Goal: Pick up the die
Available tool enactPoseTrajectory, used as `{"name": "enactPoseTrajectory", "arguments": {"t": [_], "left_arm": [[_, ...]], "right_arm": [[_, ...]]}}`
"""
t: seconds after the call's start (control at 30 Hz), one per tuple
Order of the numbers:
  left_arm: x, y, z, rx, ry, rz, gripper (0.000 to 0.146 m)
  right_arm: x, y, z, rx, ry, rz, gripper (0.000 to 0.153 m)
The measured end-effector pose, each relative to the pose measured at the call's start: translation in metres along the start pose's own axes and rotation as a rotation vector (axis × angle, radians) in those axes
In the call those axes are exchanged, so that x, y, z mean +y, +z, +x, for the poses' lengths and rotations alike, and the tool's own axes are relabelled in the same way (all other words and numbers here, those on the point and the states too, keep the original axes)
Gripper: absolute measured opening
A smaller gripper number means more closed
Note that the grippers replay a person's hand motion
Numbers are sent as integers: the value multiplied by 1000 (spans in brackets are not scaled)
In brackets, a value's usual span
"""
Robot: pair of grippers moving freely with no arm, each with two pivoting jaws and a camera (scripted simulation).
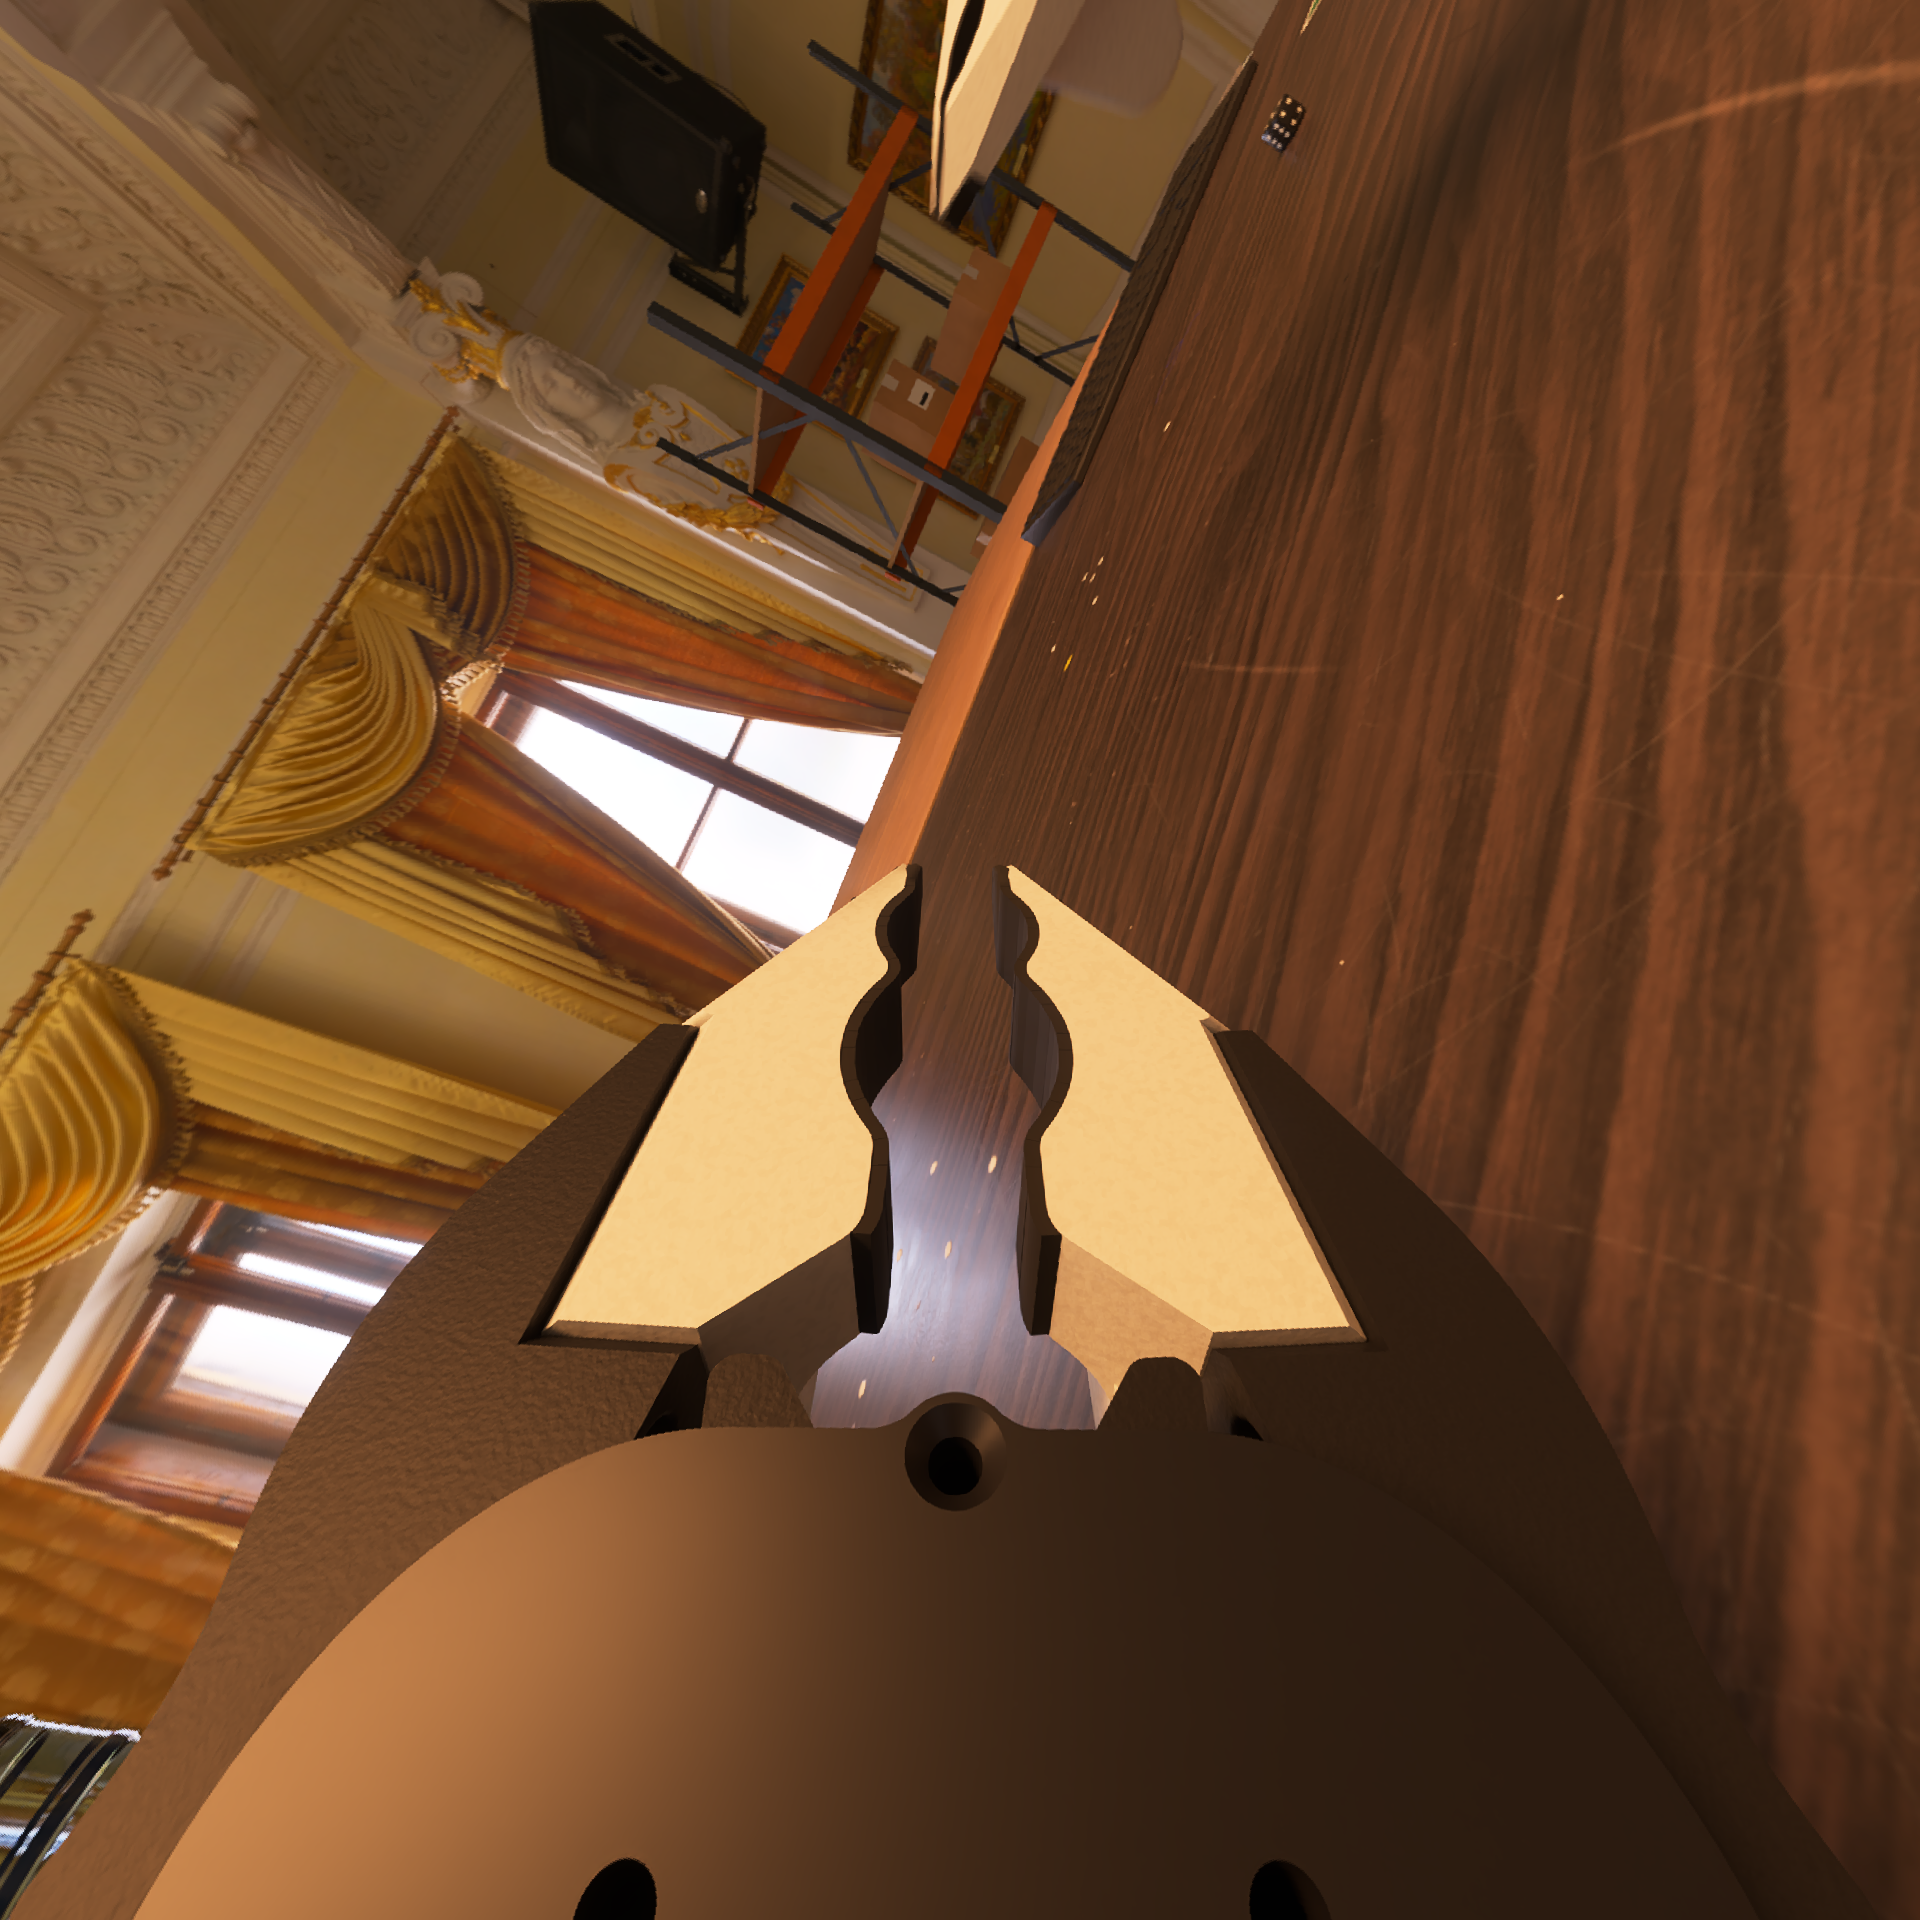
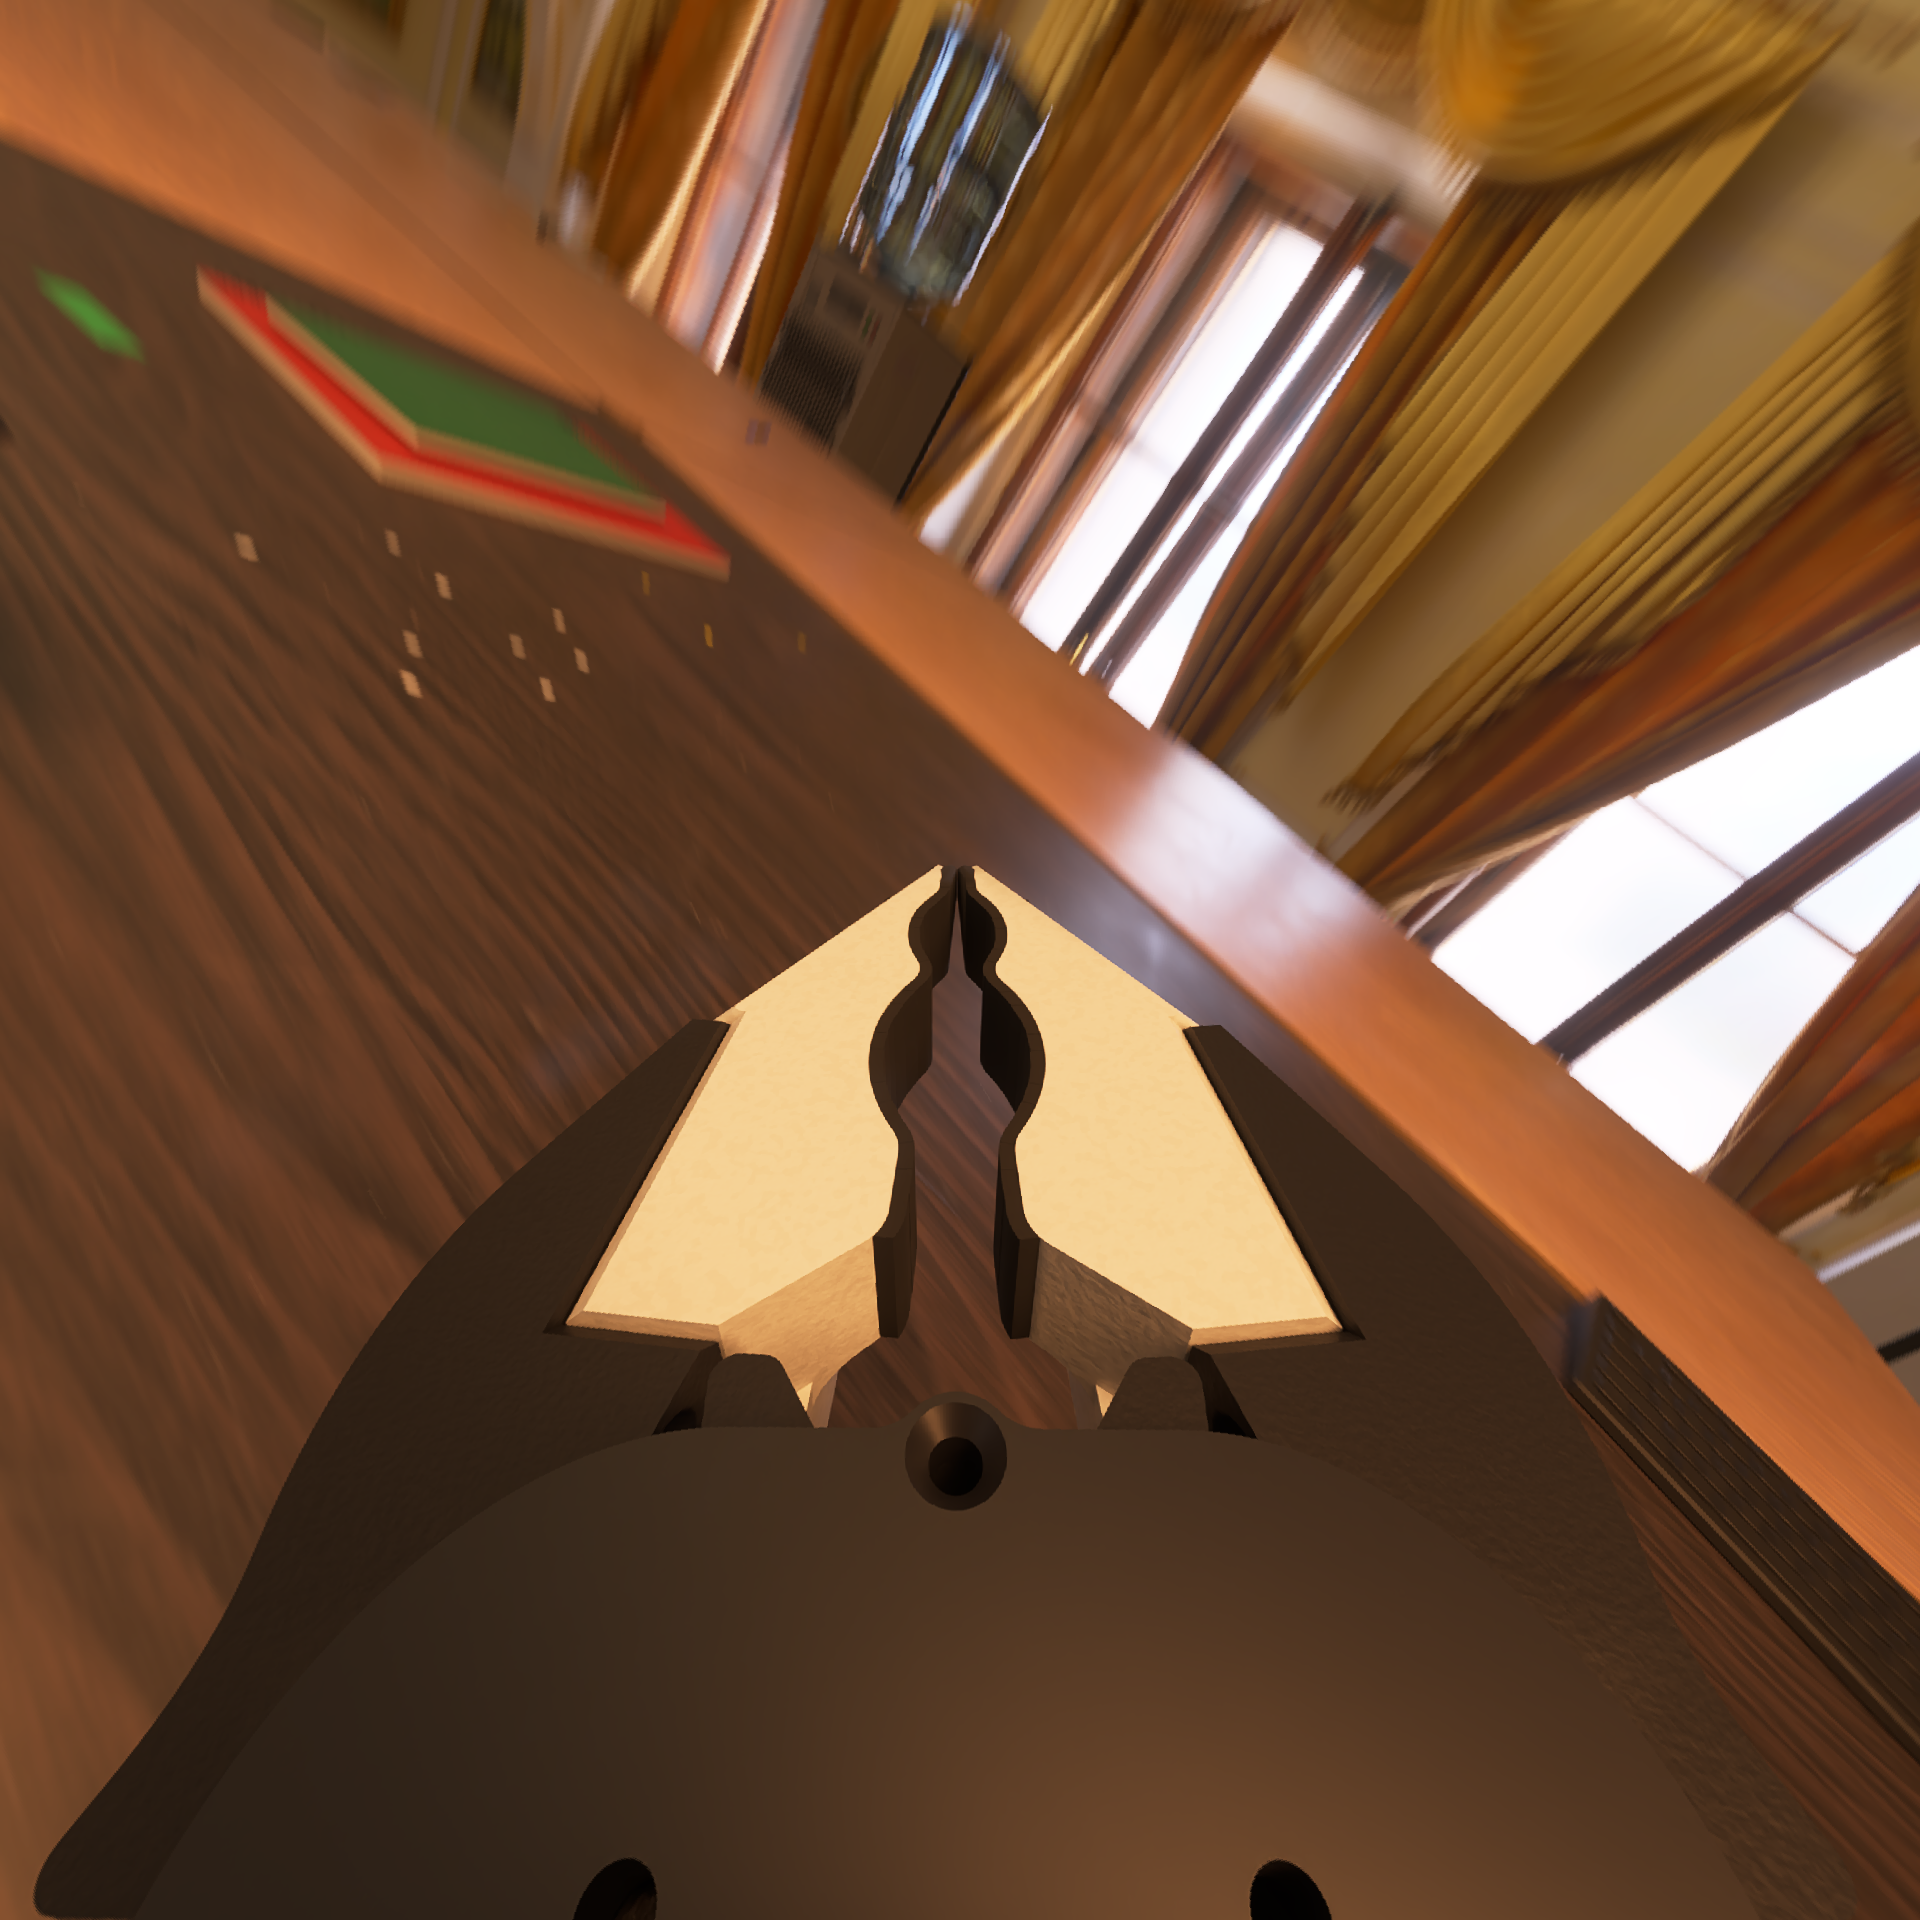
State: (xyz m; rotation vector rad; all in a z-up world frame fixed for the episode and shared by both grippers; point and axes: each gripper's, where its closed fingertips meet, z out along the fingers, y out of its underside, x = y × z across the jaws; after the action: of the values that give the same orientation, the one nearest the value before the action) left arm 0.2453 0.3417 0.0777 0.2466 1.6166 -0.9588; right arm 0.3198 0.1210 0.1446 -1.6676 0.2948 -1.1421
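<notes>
Die [image 1: 1285, 123]: sitting far off on the counter [image 1: 1507, 831], a small dark cube with pale pips, seen only in the left wrist view, close to the far edge.
Handling: probably light, rigid, smooth and apt to skid; pinching 2 opposite flat faces looks safest.
Left gripper [image 1: 959, 881]: hanging well apart from the die, fingers showing a narrow gap, holding nothing.
Right gripper [image 2: 956, 873]: fingers nearly touching at the tips, empty; its view is blurring.
Green and red board [image 2: 457, 416]: lying on the counter ahead of the right gripper.

Left gripper [image 1: 958, 883] jaws parted; right gripper [image 2: 957, 871] jaws closed.
</notes>
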Motion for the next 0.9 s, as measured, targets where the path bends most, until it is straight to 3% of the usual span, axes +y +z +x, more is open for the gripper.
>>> {"name": "enactPoseTrajectory", "arguments": {"t": [0.17, 0.27, 0.37, 0.63, 0.9], "left_arm": [[2, 3, -6, -51, 24, -33, 13], [7, 7, -10, -76, 45, -80, 13], [14, 8, -16, -118, 82, -140, 13], [45, 5, -30, -193, 93, -312, 13], [50, 7, -33, -200, 82, -333, 13]], "right_arm": [[78, -63, 119, -151, -66, -383, 16], [136, -107, 160, -396, -47, -622, 27], [187, -135, 191, -498, -74, -833, 30], [278, -148, 234, -708, -154, -1219, 31], [295, -136, 245, -808, -167, -1288, 31]]}}
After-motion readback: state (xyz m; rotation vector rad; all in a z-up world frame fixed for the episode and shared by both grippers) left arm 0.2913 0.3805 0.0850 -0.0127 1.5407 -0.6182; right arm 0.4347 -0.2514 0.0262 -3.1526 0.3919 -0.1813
